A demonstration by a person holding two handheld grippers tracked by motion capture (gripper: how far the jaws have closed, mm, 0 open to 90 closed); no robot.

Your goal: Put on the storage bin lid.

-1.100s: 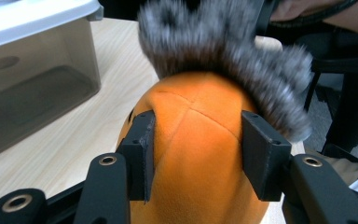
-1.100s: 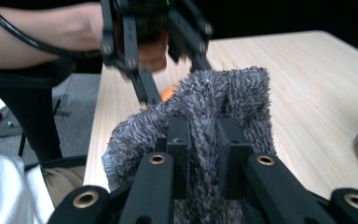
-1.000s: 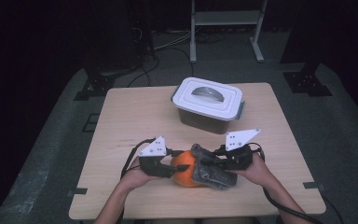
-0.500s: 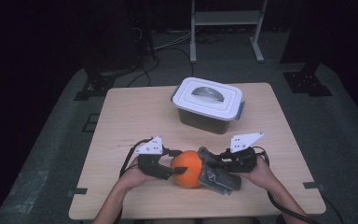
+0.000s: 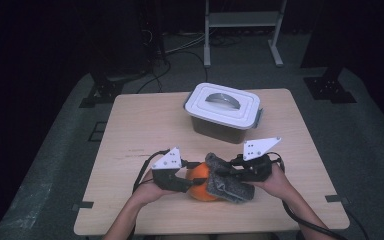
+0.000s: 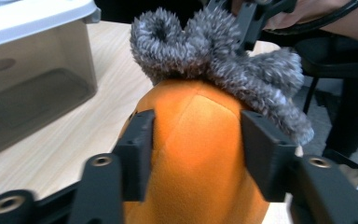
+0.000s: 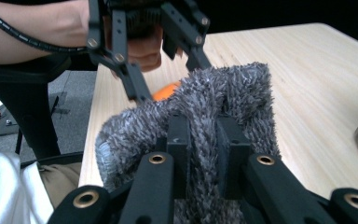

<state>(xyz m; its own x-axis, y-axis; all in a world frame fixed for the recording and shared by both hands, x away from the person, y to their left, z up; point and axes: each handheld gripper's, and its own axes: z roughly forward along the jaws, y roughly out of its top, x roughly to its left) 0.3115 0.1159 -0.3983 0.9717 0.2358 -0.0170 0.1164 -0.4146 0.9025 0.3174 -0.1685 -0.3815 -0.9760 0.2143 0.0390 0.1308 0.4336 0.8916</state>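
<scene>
The round orange plush ball [image 6: 198, 154] is sitting between the left gripper [image 6: 198, 158]'s fingers [image 6: 137, 149], which have just been opening; the right gripper [image 7: 204, 154] is pinching the fuzzy grey cloth [image 7: 223, 102] draped over it on the desk [image 5: 145, 125].
</scene>
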